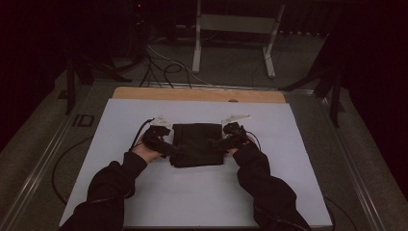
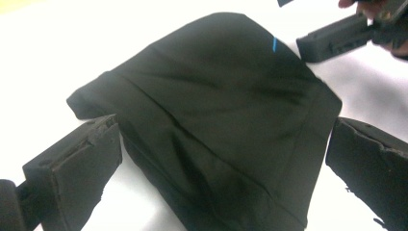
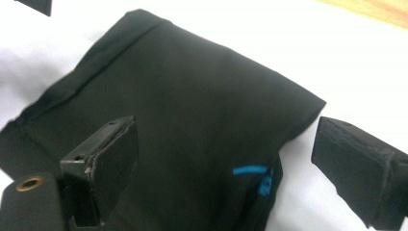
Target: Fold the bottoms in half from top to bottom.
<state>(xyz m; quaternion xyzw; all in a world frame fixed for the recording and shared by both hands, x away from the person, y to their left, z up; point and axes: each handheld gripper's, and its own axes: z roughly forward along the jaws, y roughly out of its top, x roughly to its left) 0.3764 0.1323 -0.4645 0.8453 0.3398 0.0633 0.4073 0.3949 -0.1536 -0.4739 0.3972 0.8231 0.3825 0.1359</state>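
A black folded cloth (image 1: 197,144) lies flat in the middle of a white board (image 1: 144,192). My left gripper (image 1: 174,150) is at the cloth's left edge and my right gripper (image 1: 217,143) at its right edge. In the left gripper view, the left gripper (image 2: 222,126) is open, jaws wide to either side of the cloth (image 2: 216,106), pads not pressing it. In the right gripper view, the right gripper (image 3: 226,126) is open too. One of its jaws is over the cloth (image 3: 192,96), the other over bare board. A small blue tag (image 3: 250,170) shows near the cloth's corner.
The white board lies on a wooden tabletop (image 1: 197,94) whose far edge shows beyond it. Cables (image 1: 163,67) and a white metal stand (image 1: 235,29) are on the floor behind. The other gripper's jaw (image 2: 332,38) shows at the top right of the left gripper view.
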